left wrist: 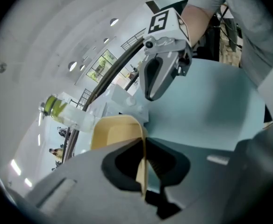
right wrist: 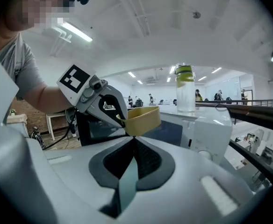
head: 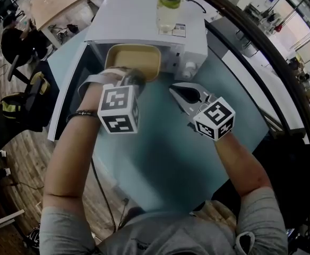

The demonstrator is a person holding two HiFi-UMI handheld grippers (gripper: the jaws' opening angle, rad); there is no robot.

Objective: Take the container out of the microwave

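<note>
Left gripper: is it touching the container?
Touching. In the left gripper view, the left gripper is shut on the container wall. The right gripper view shows its fingers pinching the rim.

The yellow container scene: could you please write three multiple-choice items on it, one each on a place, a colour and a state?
1. Where does the bottle stand? A on top of the microwave; B inside it; C under it.
2. What colour is the table top? A red; B pale teal; C black.
3. How is the left gripper? A open and empty; B shut on the container rim; C shut on the bottle.
Answers: 1 A, the head view shows it on the white roof. 2 B, the surface in front of the microwave is teal. 3 B, the yellow wall sits pinched between its jaws.
</note>
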